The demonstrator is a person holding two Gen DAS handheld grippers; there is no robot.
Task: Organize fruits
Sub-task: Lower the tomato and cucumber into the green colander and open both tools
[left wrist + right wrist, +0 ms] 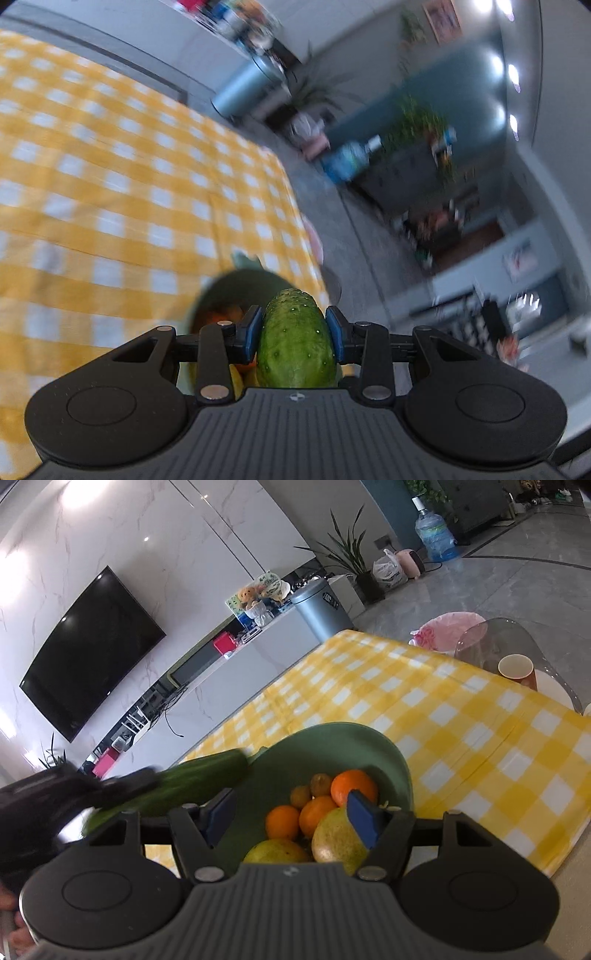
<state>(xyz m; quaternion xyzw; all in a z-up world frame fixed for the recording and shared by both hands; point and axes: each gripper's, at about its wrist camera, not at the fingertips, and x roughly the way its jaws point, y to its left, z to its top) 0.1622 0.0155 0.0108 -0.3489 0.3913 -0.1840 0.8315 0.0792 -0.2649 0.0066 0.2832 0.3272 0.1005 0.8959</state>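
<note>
the cucumber (295,339) clamped between the jaws was mid-green, speckled with pale dots, against royal-blue pads (334,330) on the matt black left gripper (294,334). the tablecloth (110,177) ahead of the jaws carried a yellow-and-white check. below the right gripper (291,818), black with the same blue pads (360,818), the bowl (332,746) was sage green. between those open jaws lay bright orange mandarins (282,821), and nearer the right-hand jaw a yellow-green fruit (334,840) with brownish mottling. beyond the jaws stood an orange-brown paper cup (517,670).
</note>
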